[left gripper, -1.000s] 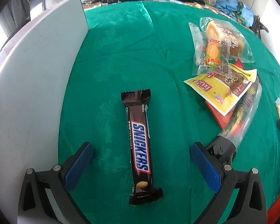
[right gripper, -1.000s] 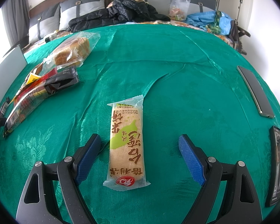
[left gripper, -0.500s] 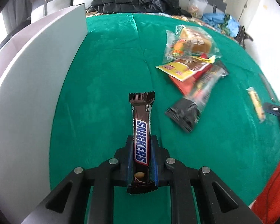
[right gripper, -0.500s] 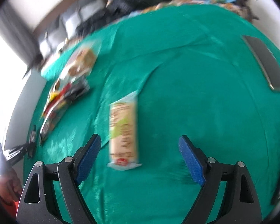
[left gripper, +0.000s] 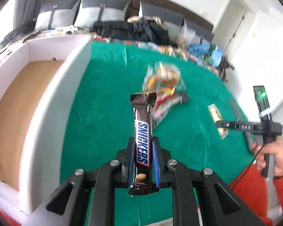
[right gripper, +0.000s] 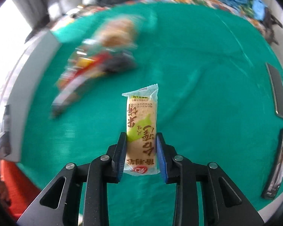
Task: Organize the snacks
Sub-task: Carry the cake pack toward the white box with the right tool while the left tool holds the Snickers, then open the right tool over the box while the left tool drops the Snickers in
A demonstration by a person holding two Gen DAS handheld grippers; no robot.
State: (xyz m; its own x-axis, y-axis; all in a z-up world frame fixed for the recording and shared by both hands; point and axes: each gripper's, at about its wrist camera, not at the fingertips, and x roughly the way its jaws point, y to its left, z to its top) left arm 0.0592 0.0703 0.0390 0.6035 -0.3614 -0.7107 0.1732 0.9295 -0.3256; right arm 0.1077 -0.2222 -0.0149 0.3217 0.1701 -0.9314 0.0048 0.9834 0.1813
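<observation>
Above the green cloth (left gripper: 103,113) we held two snacks clear of it. Left gripper (left gripper: 143,162) was clamped on the chocolate bar (left gripper: 142,135), its far end sticking out ahead, beside the white box (left gripper: 52,101). Right gripper (right gripper: 141,151) had just been closing, pads pressed on the rice cracker pack (right gripper: 141,130). Snack pile (right gripper: 96,64) lay blurred on the cloth.
</observation>
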